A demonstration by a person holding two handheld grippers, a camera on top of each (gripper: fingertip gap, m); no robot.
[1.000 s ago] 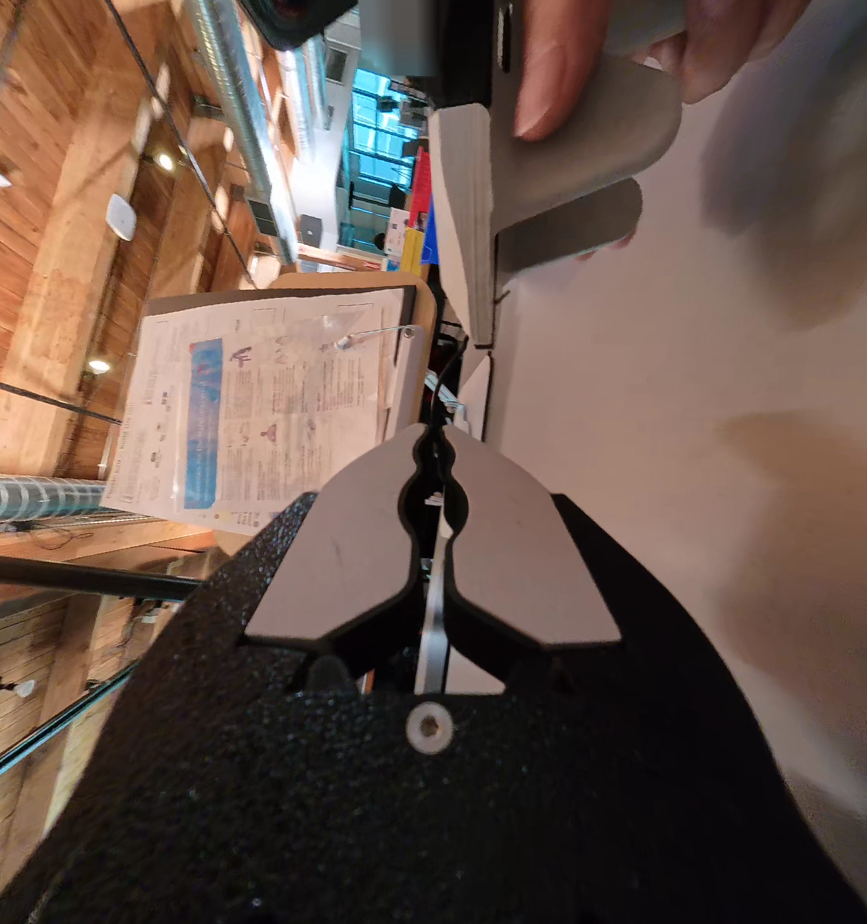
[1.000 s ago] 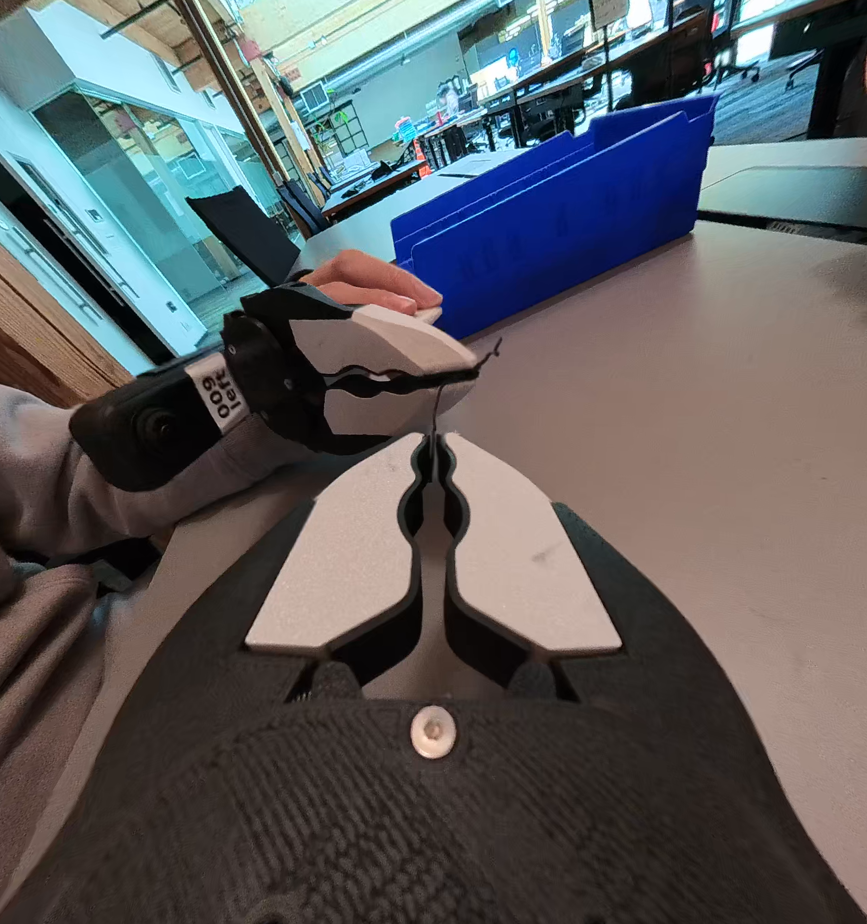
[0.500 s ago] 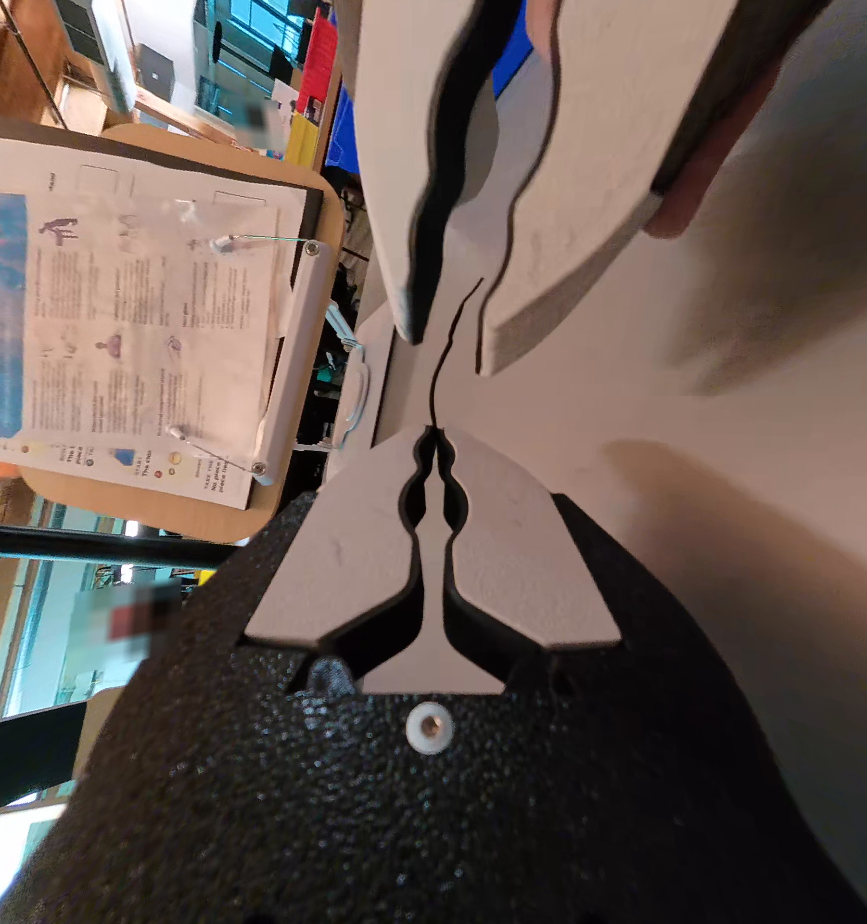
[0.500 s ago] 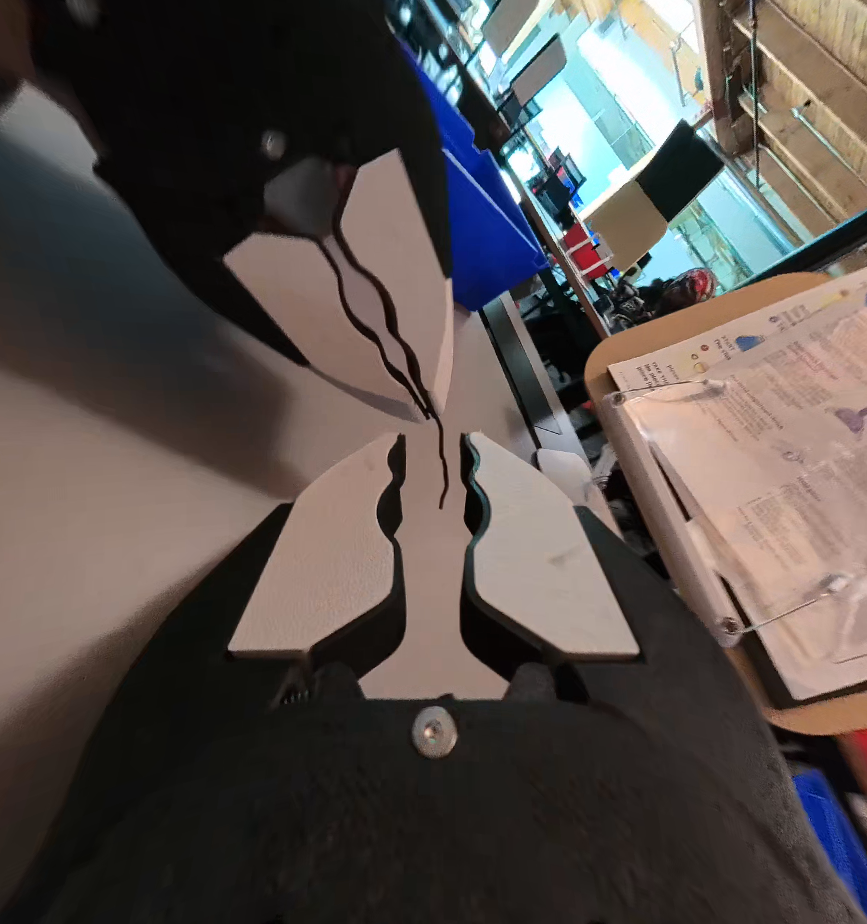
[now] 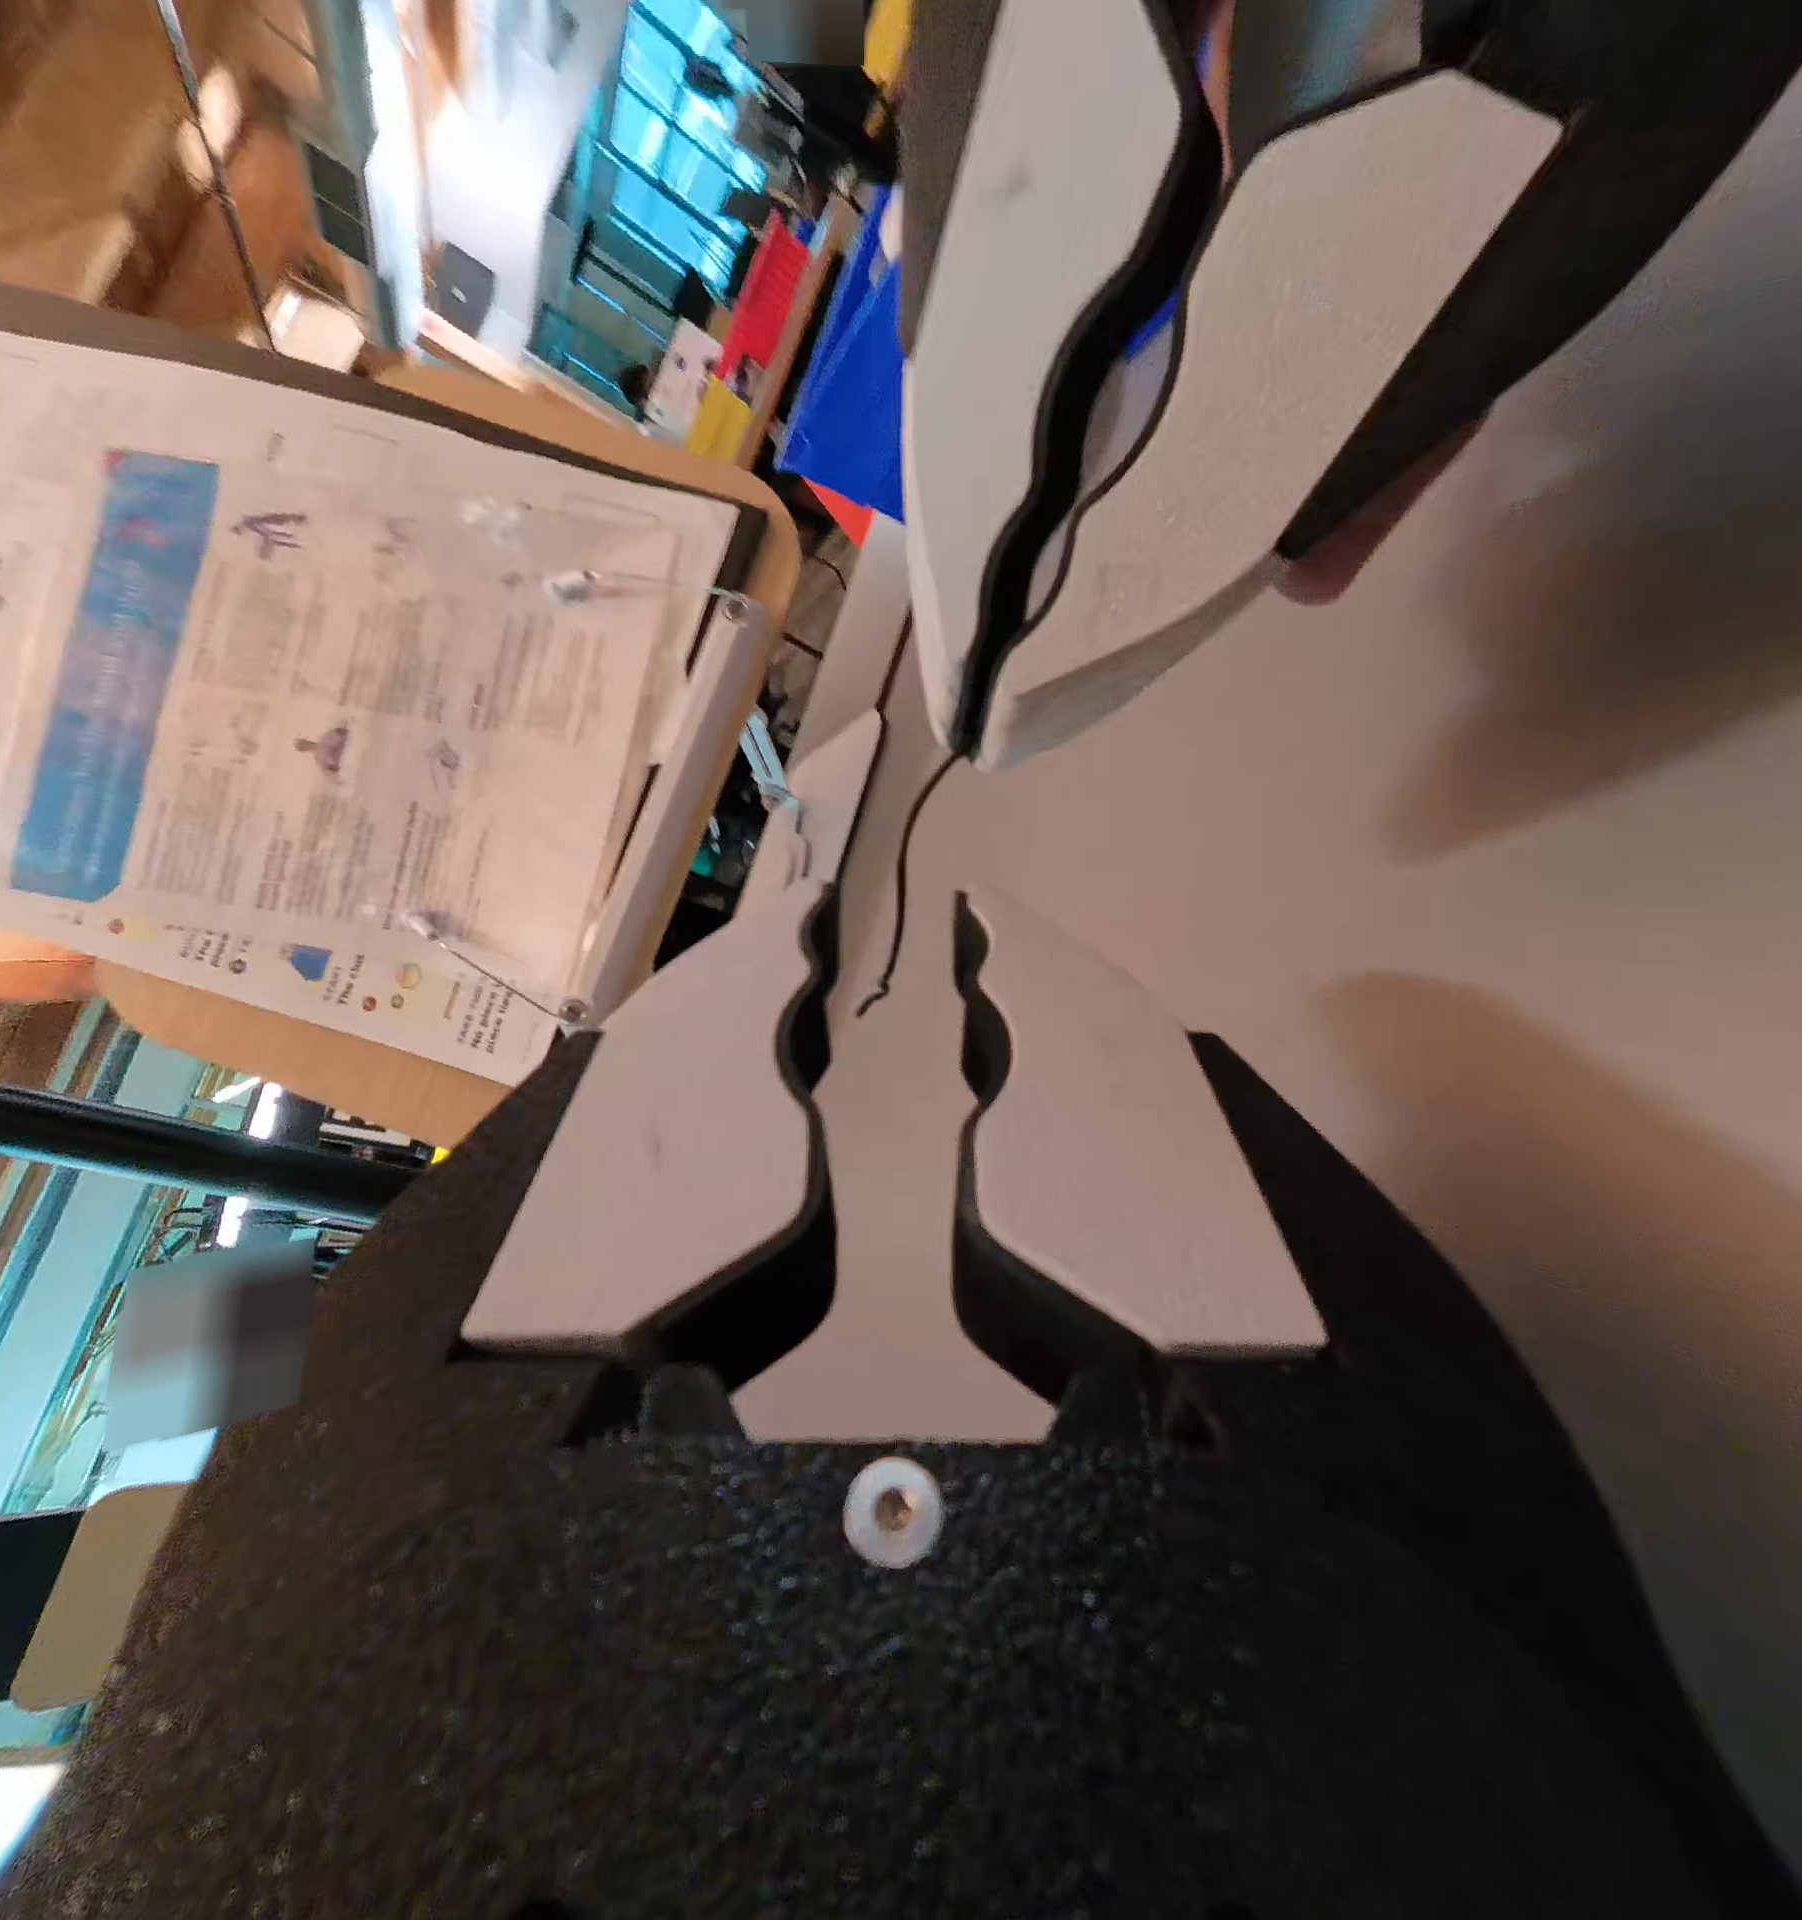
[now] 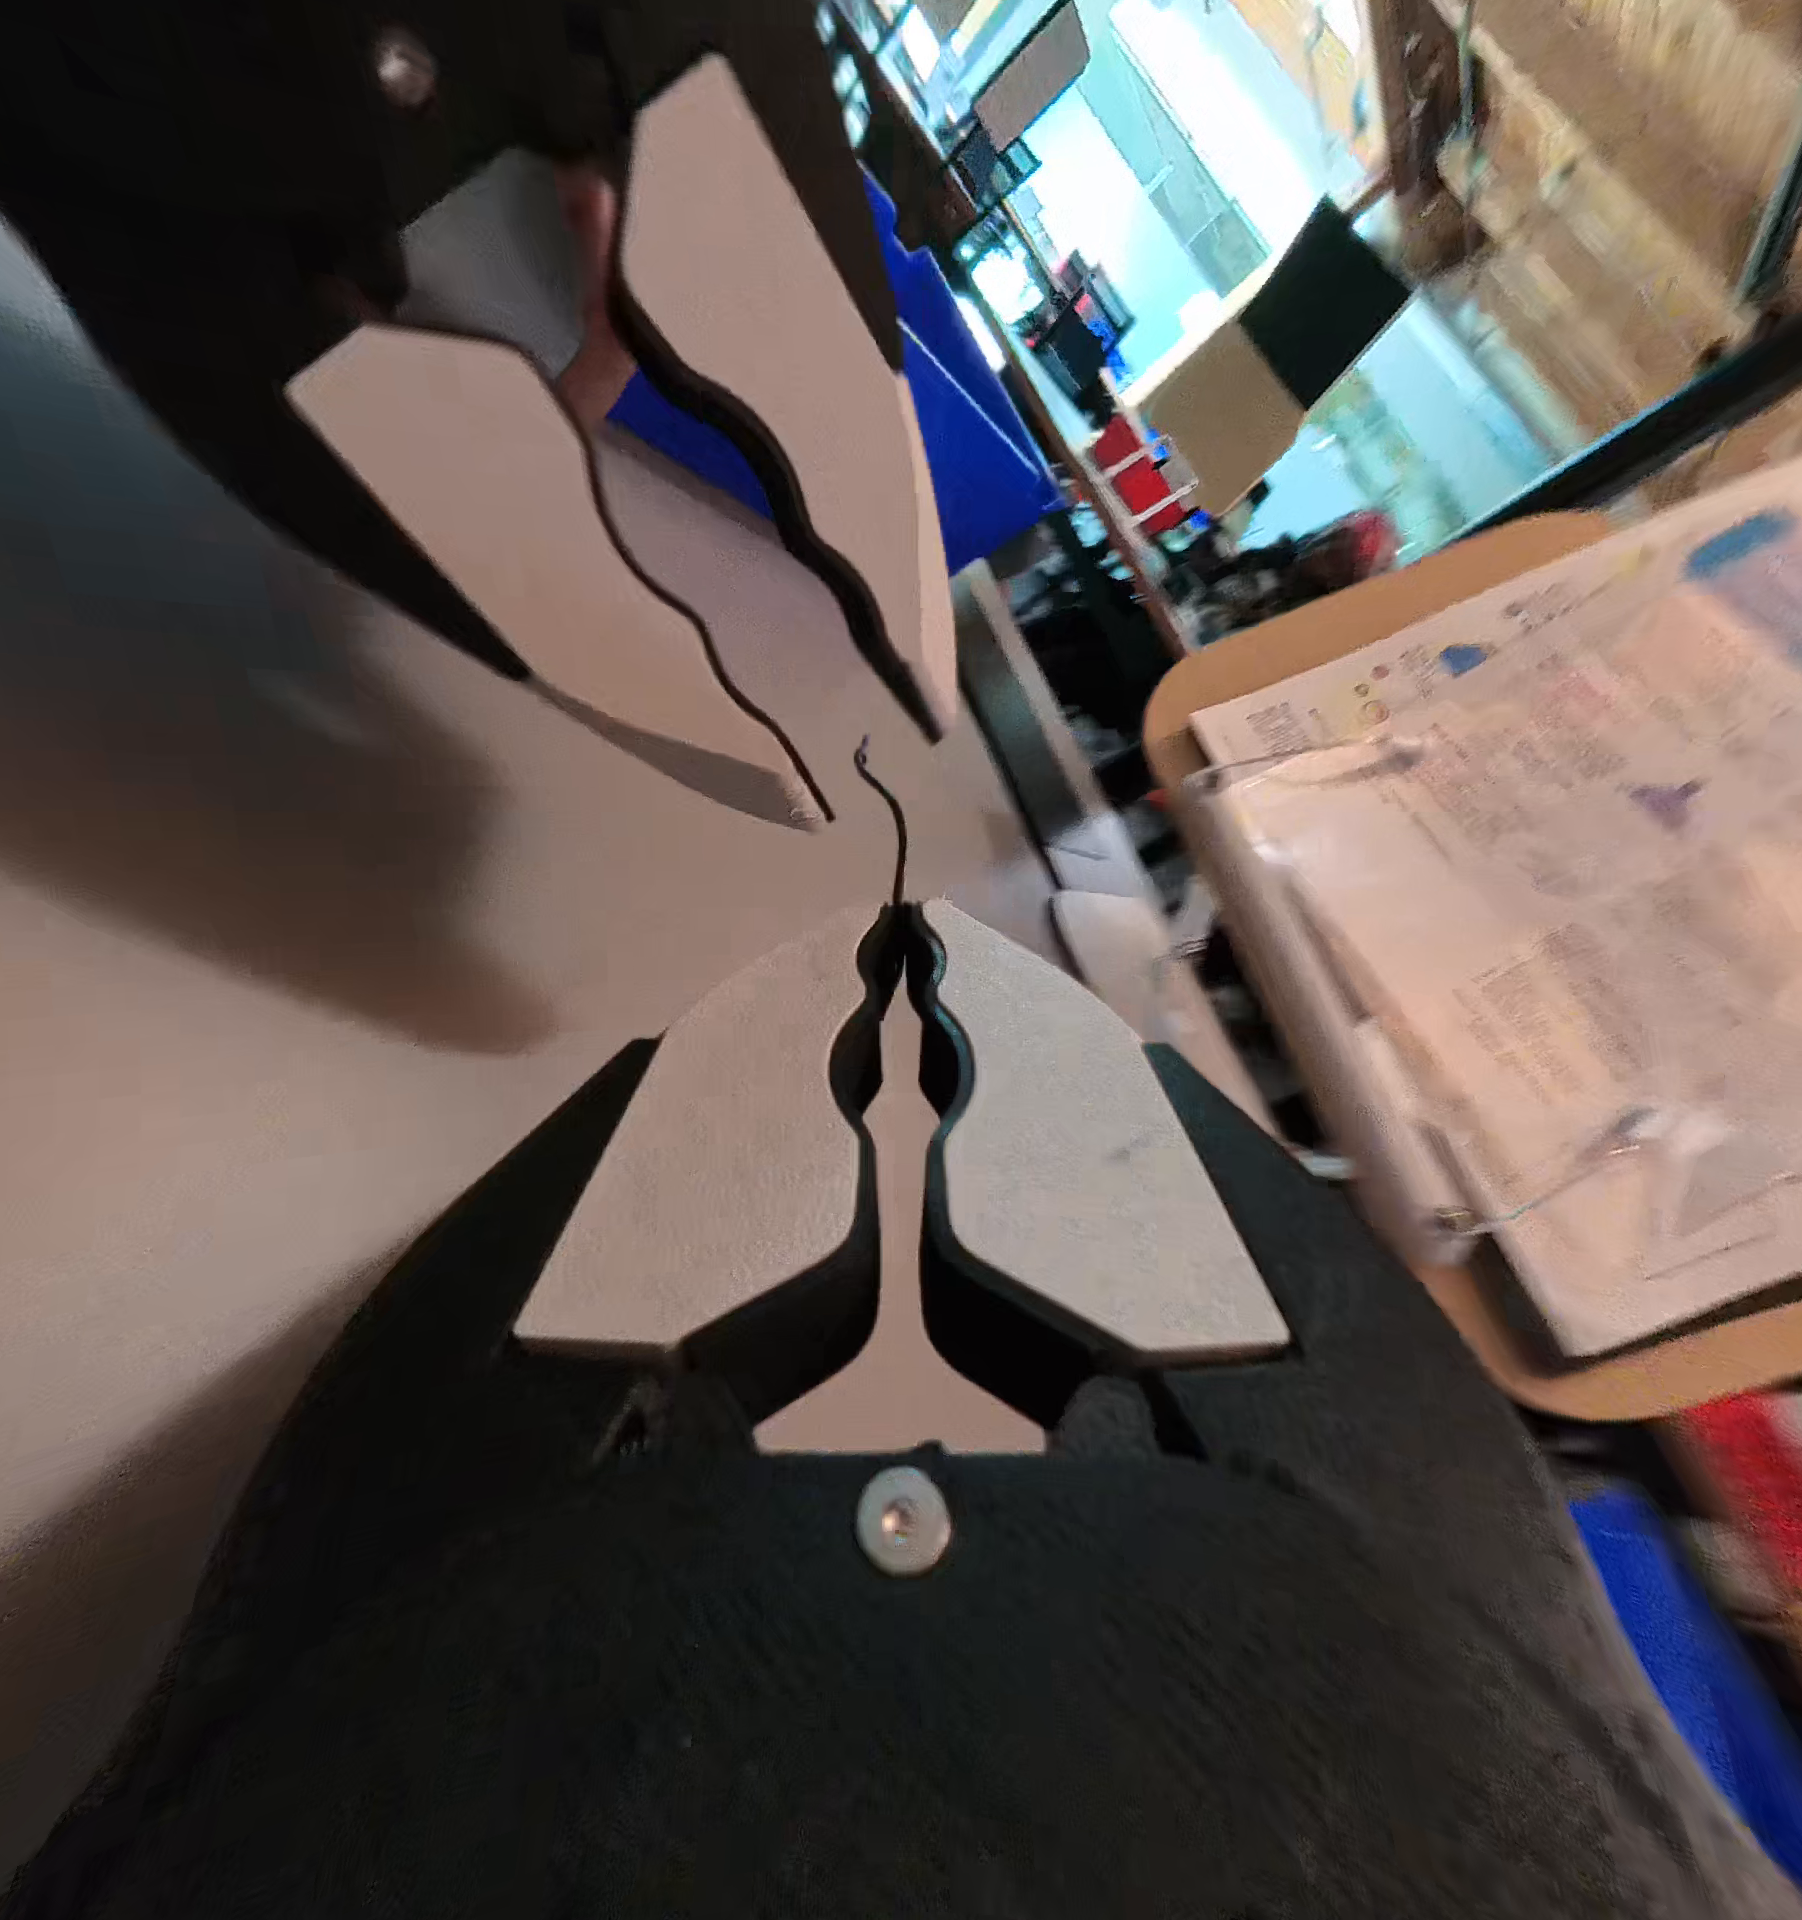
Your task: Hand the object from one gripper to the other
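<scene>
The object is a thin black wire point(image 5: 904, 883). In the left wrist view it hangs from the shut tips of my right gripper point(image 5: 970, 738) down between the parted fingers of my left gripper point(image 5: 892, 909), touching neither finger. In the right wrist view my right gripper point(image 6: 902, 912) is shut on the wire point(image 6: 899, 842), which stands up from its tips and curls at the free end. The left gripper point(image 6: 876, 777) faces it tip to tip with its jaws apart around that free end. Both grippers are held just above the grey table point(image 5: 1396, 935).
A blue bin point(image 5: 855, 395) stands at the far side of the table and also shows in the right wrist view point(image 6: 959, 436). A wooden board carrying a printed sheet under clear plastic point(image 5: 357, 727) stands beyond the table edge point(image 6: 1551, 883). Office desks and shelving lie behind.
Half a second ago my left gripper was shut on the wire and my right gripper was open around it. Now the right is shut on it and the left has opened.
</scene>
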